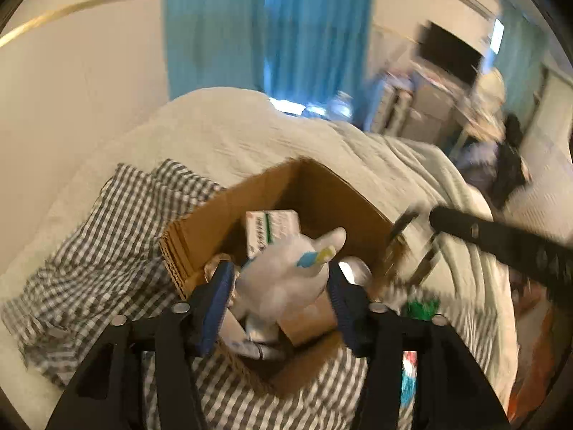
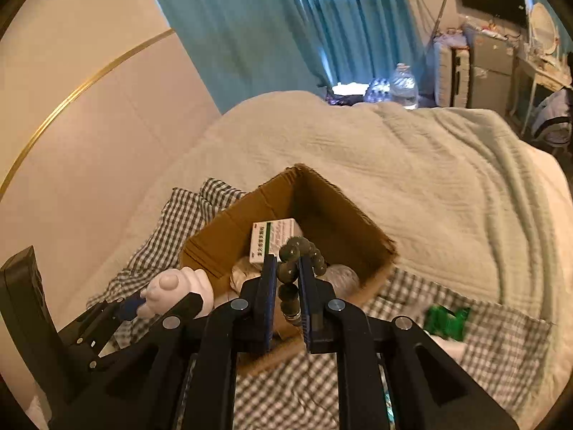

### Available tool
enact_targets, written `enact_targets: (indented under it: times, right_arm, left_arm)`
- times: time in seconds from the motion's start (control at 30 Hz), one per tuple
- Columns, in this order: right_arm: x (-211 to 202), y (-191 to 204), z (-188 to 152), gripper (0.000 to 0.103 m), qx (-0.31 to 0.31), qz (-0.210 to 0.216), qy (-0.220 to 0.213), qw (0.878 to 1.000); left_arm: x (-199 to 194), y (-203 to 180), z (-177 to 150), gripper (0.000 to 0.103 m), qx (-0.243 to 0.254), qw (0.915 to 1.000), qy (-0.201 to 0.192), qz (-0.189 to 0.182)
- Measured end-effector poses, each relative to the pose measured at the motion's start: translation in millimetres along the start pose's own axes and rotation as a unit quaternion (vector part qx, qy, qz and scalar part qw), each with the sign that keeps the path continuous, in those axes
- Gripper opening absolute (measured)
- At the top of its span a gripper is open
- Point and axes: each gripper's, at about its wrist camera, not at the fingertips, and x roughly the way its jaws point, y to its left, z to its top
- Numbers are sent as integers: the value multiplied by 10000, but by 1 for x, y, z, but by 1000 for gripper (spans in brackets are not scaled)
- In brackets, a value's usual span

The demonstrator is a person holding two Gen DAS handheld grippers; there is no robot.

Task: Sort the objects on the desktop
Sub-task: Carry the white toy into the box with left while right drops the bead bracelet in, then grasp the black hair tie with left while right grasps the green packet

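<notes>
While both tongs are held over the cardboard box [image 2: 229, 229], each has a thing between its pads.

Left gripper [image 1: 279, 286]: jaws stand wide, with a white toy figure [image 1: 286, 272] in the gap. The toy fills nearly the whole gap. Pad contact cannot be confirmed because the frame is blurred. In the right wrist view the toy is seen at 9 o'clock of the box, at the tip of the left tongs.

Right gripper [image 2: 287, 279]: jaws are set narrow, with a string of dark green beads [image 2: 288, 272] between them. One end is arched above the pads and the other hangs below. Whether the beads are clamped or only just beside the pads cannot be told.

The box is placed on a checked cloth [image 2: 501, 340], which is spread on a pale blanket [image 2: 394, 179]. A white and green medicine carton [image 2: 272, 240] is seen propped inside the box, toward its far wall. Pale and shiny items lie below the carton but cannot be identified.

A green packet [image 2: 446, 320] is seen on the cloth at 4 o'clock of the box, clear of it.

Teal curtains [image 2: 268, 18] are seen at 12 o'clock and a water bottle [image 2: 403, 86] at 1 o'clock, beyond the blanket.
</notes>
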Motion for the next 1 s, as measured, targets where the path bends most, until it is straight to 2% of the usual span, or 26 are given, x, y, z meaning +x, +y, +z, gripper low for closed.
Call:
enact_targets:
  times: [0.03, 0.07, 0.1, 0.2, 0.3, 0.4, 0.5, 0.57, 0.67, 0.77, 0.83, 1.0]
  right_arm:
    - [7, -1, 2, 45, -57, -39, 12, 10000]
    - [10, -3, 3, 64, -77, -116, -56, 9999]
    - [13, -7, 5, 66, -78, -140, -94, 9998]
    - [12, -27, 13, 66, 40, -176, -132, 9998]
    - [-2, -57, 14, 66, 82, -206, -221, 9995]
    - [-9, -86, 4, 66, 30, -505, -224, 9985]
    - [-13, -120, -21, 66, 181, -768, -116, 9968]
    - [-14, -142, -42, 66, 322, -876, 61, 9956]
    - [-14, -158, -66, 66, 117, -1076, 284, 9937]
    - [-12, -171, -88, 66, -206, -1293, 512, 9901]
    - [-5, -186, -102, 66, -198, -1394, 711, 9875]
    - [14, -212, -123, 67, 170, -1316, 1082, 9852]
  left_arm:
    - [6, 3, 2, 93, -174, 9998, 34, 74]
    - [10, 5, 4, 99, -352, 9993, 48, 147]
    - [13, 6, 4, 101, -512, 9986, -6, 163]
    - [18, 0, 6, 101, -448, 9989, 102, 0]
    - [18, -11, 5, 101, -194, 9997, 27, 175]
    - [19, -22, -6, 101, -29, 9995, -60, 300]
    - [23, -36, -31, 101, 34, 9993, -52, 371]
    - [24, -49, -49, 101, 56, 9998, -8, 212]
    - [27, -78, -79, 101, 466, 9989, 20, 39]
    - [38, -112, -107, 101, 1197, 9927, 111, 22]
    - [51, -132, -125, 101, 1578, 9874, 134, 30]
    - [92, -152, -159, 101, 1732, 9846, 196, -107]
